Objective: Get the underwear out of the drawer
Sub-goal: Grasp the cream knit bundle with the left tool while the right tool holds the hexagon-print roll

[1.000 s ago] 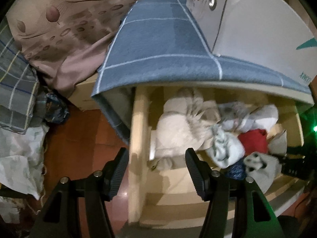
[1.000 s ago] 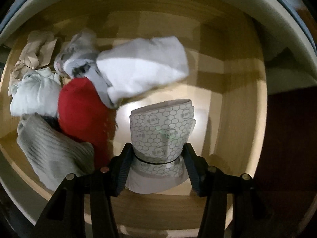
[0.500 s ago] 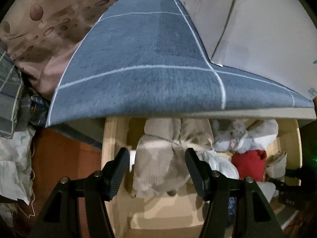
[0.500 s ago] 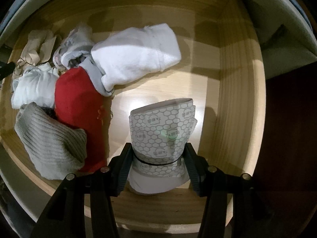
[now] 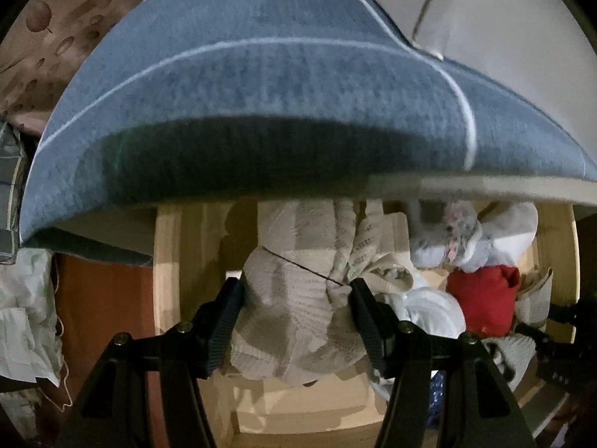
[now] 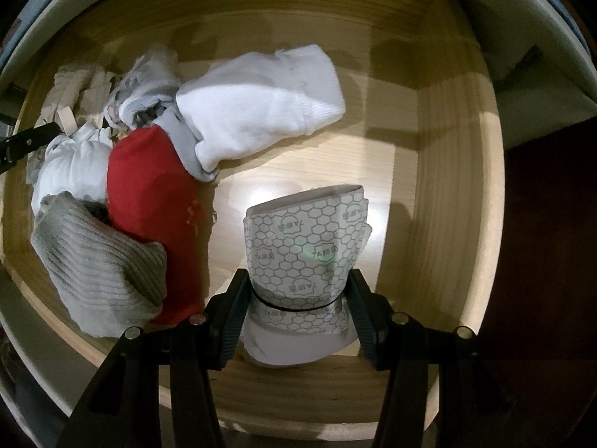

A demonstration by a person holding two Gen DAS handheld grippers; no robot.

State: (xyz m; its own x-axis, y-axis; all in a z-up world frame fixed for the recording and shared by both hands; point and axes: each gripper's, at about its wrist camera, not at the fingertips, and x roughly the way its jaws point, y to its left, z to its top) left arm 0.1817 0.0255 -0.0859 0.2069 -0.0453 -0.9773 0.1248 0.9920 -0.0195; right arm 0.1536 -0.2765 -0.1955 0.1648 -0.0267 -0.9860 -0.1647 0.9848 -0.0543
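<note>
The wooden drawer (image 5: 168, 261) stands pulled out, with rolled clothes inside. My left gripper (image 5: 294, 287) points down into its left end, open, its fingers on either side of a beige knitted bundle (image 5: 298, 317). At the right end of the drawer (image 6: 447, 186), my right gripper (image 6: 297, 276) is shut on a folded white underwear roll printed with grey hexagons (image 6: 306, 246), tied by a thin black band. The roll stands just above the drawer floor.
A blue checked cloth (image 5: 261, 93) overhangs the drawer's back, with a white box (image 5: 503, 18) on it. Beside the roll lie a red cloth (image 6: 149, 194), a white sock (image 6: 261, 112), a grey ribbed knit (image 6: 97, 261) and a white bundle (image 6: 71, 168). Left of the drawer is red-brown floor (image 5: 104, 317).
My left gripper has come down and right from beside the drawer's left wall, and the beige bundle now sits between its fingers. The right gripper still holds the hexagon roll in place.
</note>
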